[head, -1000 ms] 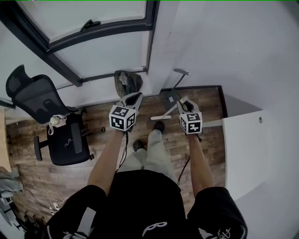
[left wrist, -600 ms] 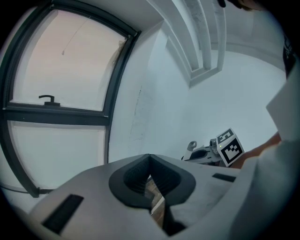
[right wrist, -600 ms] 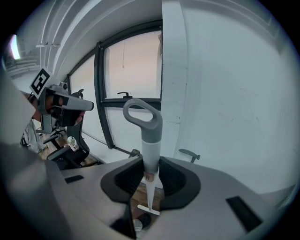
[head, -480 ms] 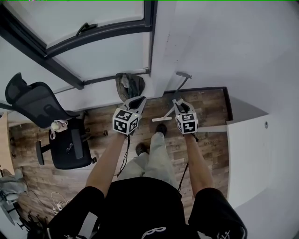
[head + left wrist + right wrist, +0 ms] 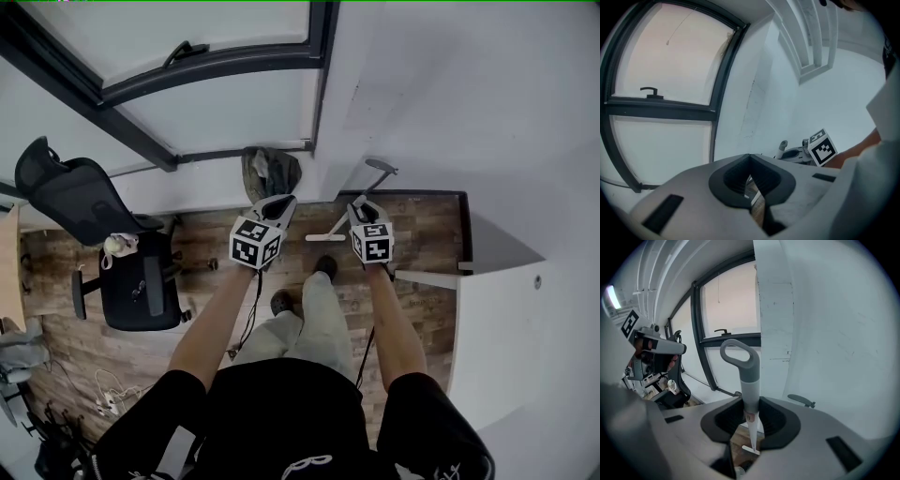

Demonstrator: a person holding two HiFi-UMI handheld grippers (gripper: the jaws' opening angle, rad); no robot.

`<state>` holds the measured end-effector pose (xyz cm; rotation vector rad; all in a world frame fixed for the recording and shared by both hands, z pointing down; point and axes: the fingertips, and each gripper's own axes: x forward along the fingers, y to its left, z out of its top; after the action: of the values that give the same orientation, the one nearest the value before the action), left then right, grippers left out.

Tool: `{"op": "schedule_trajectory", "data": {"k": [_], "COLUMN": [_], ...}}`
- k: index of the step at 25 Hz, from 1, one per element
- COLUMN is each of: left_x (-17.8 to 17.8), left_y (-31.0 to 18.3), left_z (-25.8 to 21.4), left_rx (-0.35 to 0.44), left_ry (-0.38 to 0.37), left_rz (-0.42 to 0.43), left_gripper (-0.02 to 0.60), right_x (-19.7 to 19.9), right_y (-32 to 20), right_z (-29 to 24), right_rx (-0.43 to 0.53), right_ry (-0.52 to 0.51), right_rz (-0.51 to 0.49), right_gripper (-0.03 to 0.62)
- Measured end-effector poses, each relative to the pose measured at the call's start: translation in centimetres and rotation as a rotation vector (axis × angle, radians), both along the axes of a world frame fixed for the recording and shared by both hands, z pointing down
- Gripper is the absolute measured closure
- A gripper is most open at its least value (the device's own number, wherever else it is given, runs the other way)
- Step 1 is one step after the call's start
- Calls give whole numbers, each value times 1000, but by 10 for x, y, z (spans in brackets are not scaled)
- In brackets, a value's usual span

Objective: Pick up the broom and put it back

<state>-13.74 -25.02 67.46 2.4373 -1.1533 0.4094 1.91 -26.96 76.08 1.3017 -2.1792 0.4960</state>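
We hold the broom [image 5: 750, 389] in the right gripper [image 5: 751, 405]. In the right gripper view its long axis runs almost straight up the picture. The grey loop grip [image 5: 738, 358] is at the top, in front of the window [image 5: 733, 310]. The white shaft passes down between the jaws, and the small white cross-piece [image 5: 751, 449] sits at the bottom, seen through the gap beneath them.

From the head view that cross-piece [image 5: 325, 237] lies crosswise just ahead of our shoes, low over the wooden floor [image 5: 422, 234]. The shaft slants up from it toward the right gripper. We cannot tell whether the cross-piece touches the boards.

The loop grip is hard to pick out from the head view, where it merges with the gripper's tip and the white wall. A grey piece on a thin stem [image 5: 379, 168] stands by the wall in the corner, and we cannot make out what it is. A dark bin [image 5: 270, 172] sits under the window, its contents unclear. The office chair [image 5: 103, 234] on the left is partly cut by the window frame, and a white cabinet [image 5: 506, 319] fills the right side.

The right gripper's jaws are partly closed, with the pads pressed on either side of the white shaft just below the grey grip. The left gripper [image 5: 749, 157] is level with it on the other side. Its jaw tips meet and nothing is caught between them. Only a strip of floor shows through the oval gap behind the tips.
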Motion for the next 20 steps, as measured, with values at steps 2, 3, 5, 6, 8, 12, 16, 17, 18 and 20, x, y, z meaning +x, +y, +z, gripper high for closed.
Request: {"op": "schedule_trajectory", "data": {"k": [2,3,5,6,8,12,16,17,18,20], "left_x": [-1,-1,-1,-1,0,2,9,12,15,18], "left_y": [-9,-13,-22,-27,-37,-53,-65,-68,-70,-75], "left_z": [-1,-3,-6,-8,-10,-5,-8,-9,-10,-10], "left_rx": [2,4,9,12,16,11,14,17,19,20], "left_ry": [-1,1,5,6,7,-3,6,6,5,3], "left_rz": [-9,-13,-19,-21,-20,-8,-1,7,13,22], "left_gripper": [565,565,565,565,563,565,565,565,565,565], "right_x": [-4,-6,-9,-10,-13,-11,-8,-7,-6,-6], "right_y": [-14,-20,-34,-40,-53,-77,-95,-100,-104,-111], "right_z": [2,2,3,3,4,7,9,9,10,12], "right_rx": [-4,-7,-14,-17,-22,-34,-52,-56,-60,-69], "right_ry": [-3,-3,-6,-8,-16,-34,-33,-32,-32,-30], "right_rz": [-10,-14,-17,-17,-11,16,26,27,29,30], "right_gripper": [480,480,480,480,480,480,479,479,479,479]}}
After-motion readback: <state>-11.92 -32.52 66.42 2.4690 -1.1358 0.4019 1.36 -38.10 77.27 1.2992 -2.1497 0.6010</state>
